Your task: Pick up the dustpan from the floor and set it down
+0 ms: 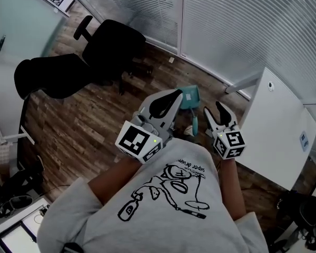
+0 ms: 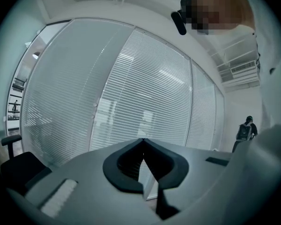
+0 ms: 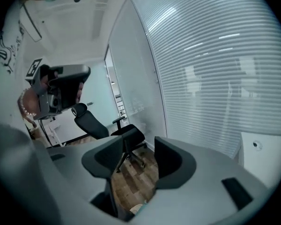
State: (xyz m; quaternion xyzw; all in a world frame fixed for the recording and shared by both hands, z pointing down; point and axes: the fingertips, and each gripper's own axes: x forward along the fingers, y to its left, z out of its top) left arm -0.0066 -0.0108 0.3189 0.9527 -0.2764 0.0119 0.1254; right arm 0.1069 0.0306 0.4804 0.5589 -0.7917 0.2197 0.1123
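Dustpan (image 1: 189,96) is lying on the floor (image 1: 84,125); I'm holding right gripper (image 1: 216,110) fingers wide, empty, left gripper (image 1: 176,95) fingers closed, empty; misjudging my reach risks shoving it.

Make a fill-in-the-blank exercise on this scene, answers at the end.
1. The teal dustpan lies on the wooden ___.
2. The left tongs are ___, with their tips touching.
3. The right tongs stand open with ___ between them.
4. The office chairs are ___ in colour.

Missing words: floor; shut; nothing; black.
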